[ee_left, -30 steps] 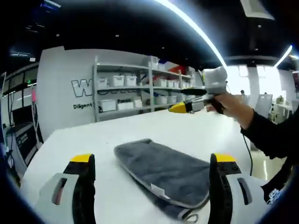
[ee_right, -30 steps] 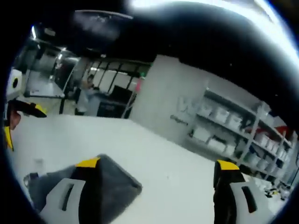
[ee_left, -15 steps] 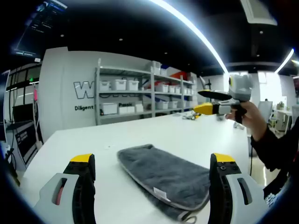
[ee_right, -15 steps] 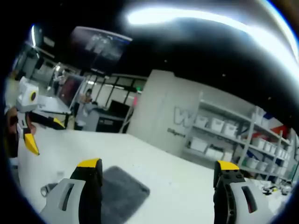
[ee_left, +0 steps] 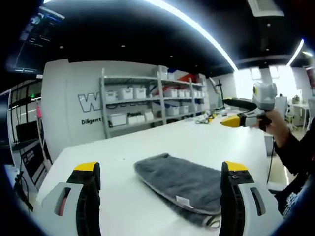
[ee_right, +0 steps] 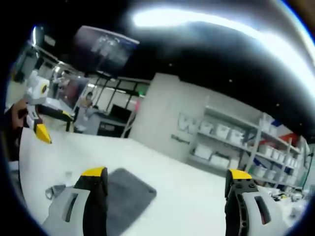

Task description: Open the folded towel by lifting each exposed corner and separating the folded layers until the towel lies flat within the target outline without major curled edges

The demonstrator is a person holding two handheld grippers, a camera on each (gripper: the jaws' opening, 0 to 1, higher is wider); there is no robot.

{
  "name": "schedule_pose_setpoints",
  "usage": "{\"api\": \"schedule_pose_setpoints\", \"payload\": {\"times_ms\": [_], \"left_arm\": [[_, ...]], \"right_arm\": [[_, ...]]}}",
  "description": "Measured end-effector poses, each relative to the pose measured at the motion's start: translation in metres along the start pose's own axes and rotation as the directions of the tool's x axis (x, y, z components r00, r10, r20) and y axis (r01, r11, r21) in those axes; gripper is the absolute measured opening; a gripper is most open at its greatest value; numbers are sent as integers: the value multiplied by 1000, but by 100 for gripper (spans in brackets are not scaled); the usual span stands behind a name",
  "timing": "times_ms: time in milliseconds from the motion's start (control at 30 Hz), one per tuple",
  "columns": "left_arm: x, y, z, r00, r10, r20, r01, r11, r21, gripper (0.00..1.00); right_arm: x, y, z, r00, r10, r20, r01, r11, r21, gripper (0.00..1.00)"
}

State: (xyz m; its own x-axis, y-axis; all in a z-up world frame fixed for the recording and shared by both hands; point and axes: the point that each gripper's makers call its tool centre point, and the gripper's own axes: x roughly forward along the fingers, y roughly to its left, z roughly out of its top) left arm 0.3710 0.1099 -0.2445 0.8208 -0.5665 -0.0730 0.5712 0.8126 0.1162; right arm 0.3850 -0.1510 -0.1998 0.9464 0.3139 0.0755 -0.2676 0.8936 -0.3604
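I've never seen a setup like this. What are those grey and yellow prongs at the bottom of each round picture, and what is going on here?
No robot here: a person holds a two-jaw hand tool in each hand, and a fisheye camera rides on each tool. The grey, yellow-tipped prongs are that tool's own jaws. In the left gripper view you look along the left gripper, jaws wide apart and holding nothing. In the right gripper view you look along the right gripper, also open and empty. Each tool also appears in the other's picture, held up off the table in a hand: the right one at the far right, the left one at the far left. On the white table lies a folded grey towel, also seen here, waiting to be spread flat. Shelves with white bins stand behind.
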Motion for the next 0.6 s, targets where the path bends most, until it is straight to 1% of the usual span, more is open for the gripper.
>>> {"api": "schedule_pose_setpoints", "payload": {"times_ms": [100,267,500,600], "left_arm": [[1,1,0,1000,-11,6,11,1000,-2,100],[5,0,0,1000,-25,10,25,1000,-11,100],[6,-3,0,999,-40,13,40,999,-12,100],[7,-2,2,999,-42,16,42,999,-8,100]], "right_arm": [[-5,3,-3,1000,-1,-1,1,1000,1,99],[-22,10,-8,1000,-19,-8,19,1000,-22,99],[-38,11,-7,998,-55,-8,55,997,-50,99],[-44,16,-7,998,-60,-6,59,997,-56,99]]}}
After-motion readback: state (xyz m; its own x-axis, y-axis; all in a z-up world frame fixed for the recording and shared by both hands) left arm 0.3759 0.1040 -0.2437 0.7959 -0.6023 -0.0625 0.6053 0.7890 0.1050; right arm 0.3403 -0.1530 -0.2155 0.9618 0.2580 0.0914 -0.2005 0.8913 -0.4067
